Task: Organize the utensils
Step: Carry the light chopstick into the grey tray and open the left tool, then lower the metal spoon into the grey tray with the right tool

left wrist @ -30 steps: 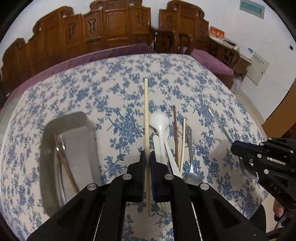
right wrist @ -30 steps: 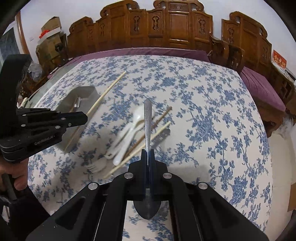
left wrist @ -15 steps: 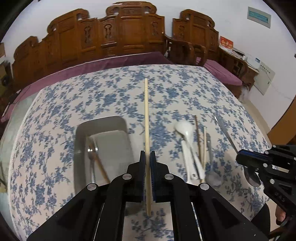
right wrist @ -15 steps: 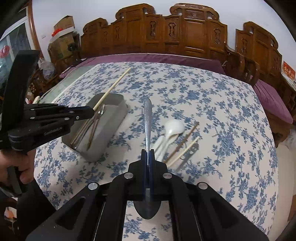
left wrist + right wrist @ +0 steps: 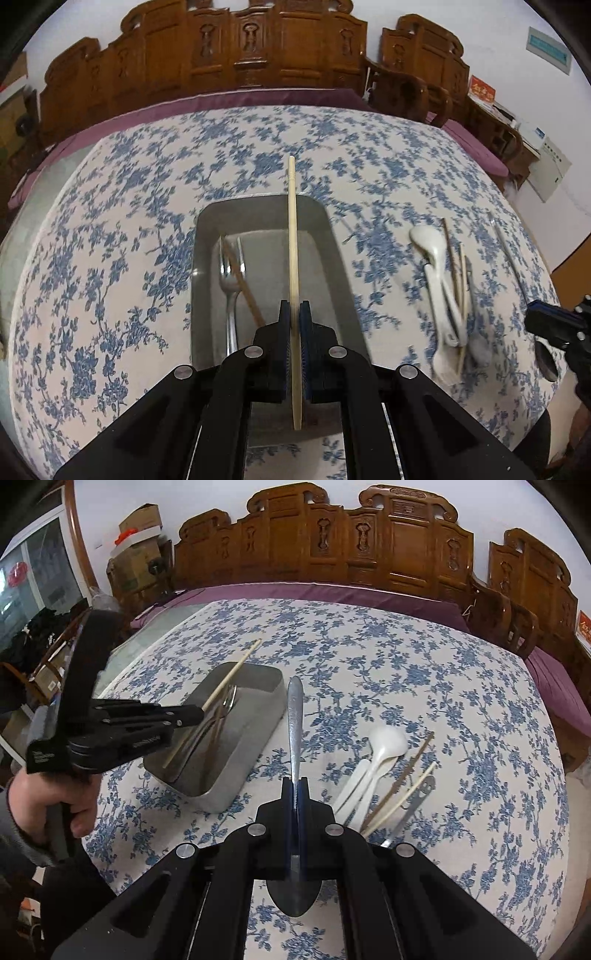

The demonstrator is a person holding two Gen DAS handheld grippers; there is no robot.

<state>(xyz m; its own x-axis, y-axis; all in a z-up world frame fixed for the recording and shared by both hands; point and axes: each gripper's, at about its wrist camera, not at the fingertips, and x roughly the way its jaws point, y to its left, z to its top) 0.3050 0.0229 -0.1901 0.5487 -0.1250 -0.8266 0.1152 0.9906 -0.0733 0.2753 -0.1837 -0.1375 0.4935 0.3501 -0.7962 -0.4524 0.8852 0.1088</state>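
Chopstick (image 5: 292, 236), pale, sits clamped in the left gripper (image 5: 294, 314), hanging over the metal tray (image 5: 334, 236) holding a fork (image 5: 229, 284). Right gripper (image 5: 295, 794) pinches a metal spoon (image 5: 294, 716); white spoons (image 5: 380, 753) lie at 3 o'clock of the tray.

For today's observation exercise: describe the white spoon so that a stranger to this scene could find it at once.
Start at the metal tray on the blue-flowered tablecloth. Beside it lies a loose cluster of utensils. The white spoon is the piece with the broad, rounded bowl, unlike the thin chopsticks next to it.
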